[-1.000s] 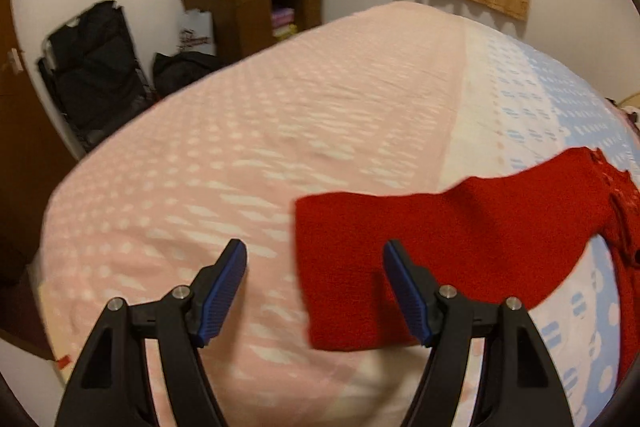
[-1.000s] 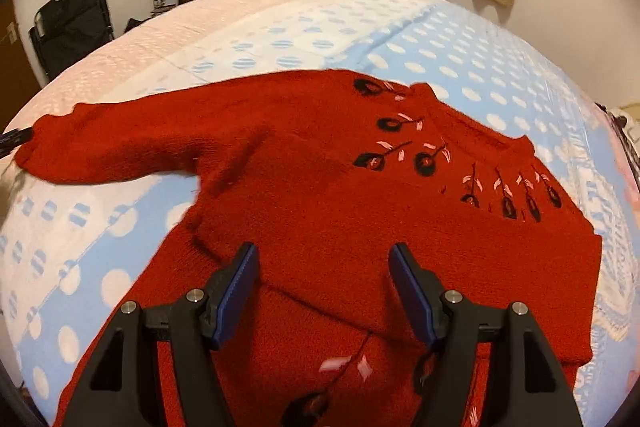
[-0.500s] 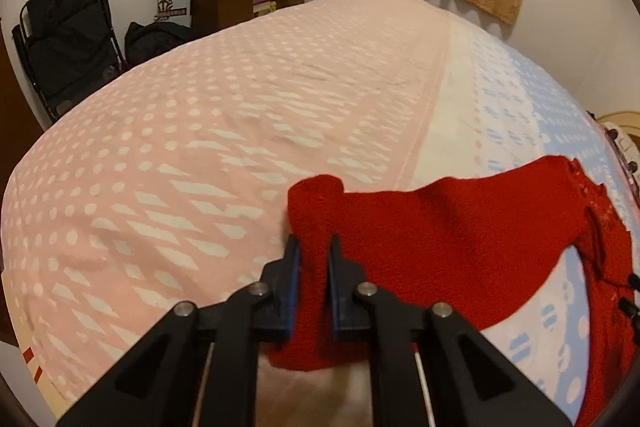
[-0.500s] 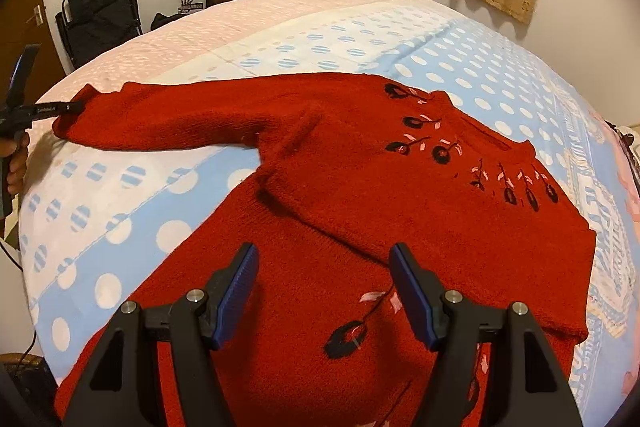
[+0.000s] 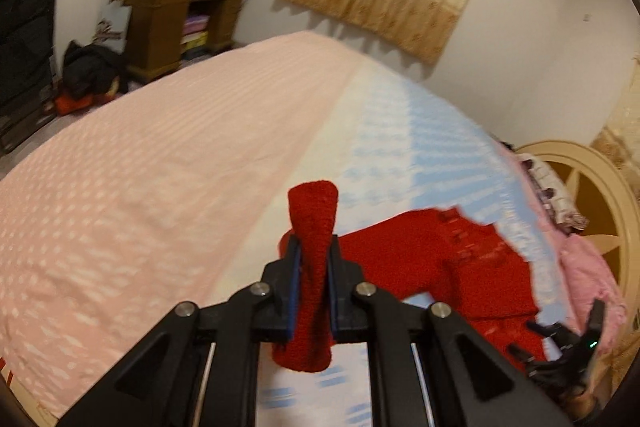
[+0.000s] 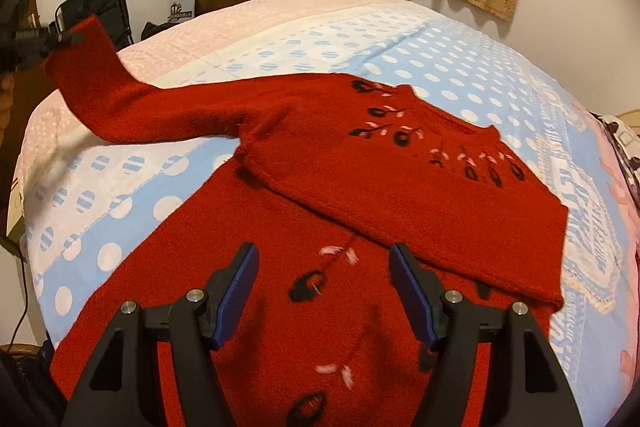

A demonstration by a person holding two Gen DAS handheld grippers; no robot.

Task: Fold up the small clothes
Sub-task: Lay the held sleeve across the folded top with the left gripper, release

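A red knitted sweater [image 6: 360, 195] with black and pink flowers lies on the bed, its right sleeve folded across the chest. My left gripper [image 5: 313, 247] is shut on the cuff of the left sleeve [image 5: 314, 223] and holds it lifted off the bed; the right wrist view shows that sleeve [image 6: 132, 103] rising toward the left gripper [image 6: 66, 37] at the far left. My right gripper [image 6: 322, 267] hangs open over the sweater's lower front, nothing between its blue pads [image 6: 408, 287]. It also appears at the lower right of the left wrist view as the right gripper [image 5: 560, 335].
The bed's cover [image 5: 140, 179] is pink on the left and blue with white dots [image 6: 360, 39] on the right. A wooden desk [image 5: 168, 23] piled with clutter, a black chair [image 6: 96, 7] and bags stand by the far wall. A cream headboard [image 5: 592, 187] and pink bedding lie right.
My left gripper closed on the sleeve cuff and then lifted it off the bed, tilting upward. My right gripper slid back toward the sweater's hem, staying open.
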